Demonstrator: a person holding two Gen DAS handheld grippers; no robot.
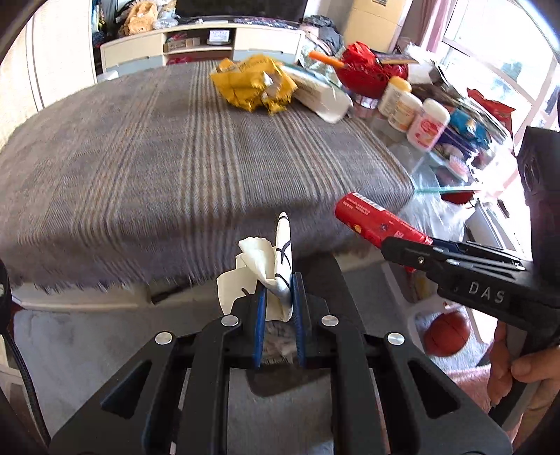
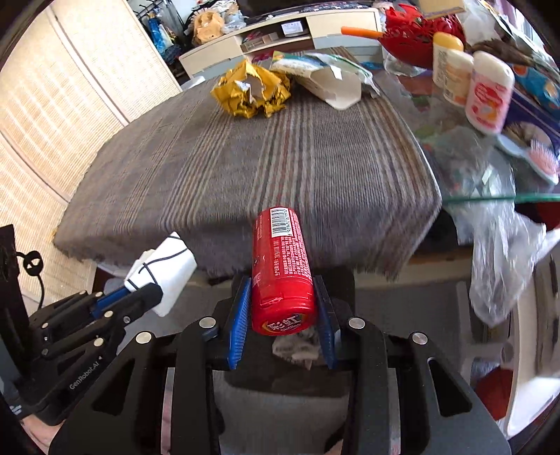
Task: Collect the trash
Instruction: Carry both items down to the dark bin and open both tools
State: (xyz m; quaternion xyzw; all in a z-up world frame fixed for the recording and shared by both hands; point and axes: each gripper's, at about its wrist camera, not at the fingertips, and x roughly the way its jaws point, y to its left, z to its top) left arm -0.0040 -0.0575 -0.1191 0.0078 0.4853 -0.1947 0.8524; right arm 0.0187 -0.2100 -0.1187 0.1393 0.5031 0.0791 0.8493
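Observation:
My left gripper (image 1: pixel 279 297) is shut on a crumpled white paper (image 1: pixel 269 266) with black lines, held off the table's near edge above the floor. It also shows at the left of the right wrist view (image 2: pixel 164 276). My right gripper (image 2: pixel 282 308) is shut on a red candy tube (image 2: pixel 281 266) with a barcode, its far end pointing at the table. The tube also shows at the right of the left wrist view (image 1: pixel 378 225). A crumpled yellow wrapper (image 2: pixel 252 92) and a torn white carton (image 2: pixel 329 82) lie at the table's far side.
A grey striped cloth (image 2: pixel 245 168) covers the table. To the right, a glass surface holds lotion bottles (image 2: pixel 488 94), a red basket (image 2: pixel 413 31) and packets. A clear plastic bag (image 2: pixel 500 259) hangs at the right. A basketball (image 1: pixel 448 334) lies on the floor.

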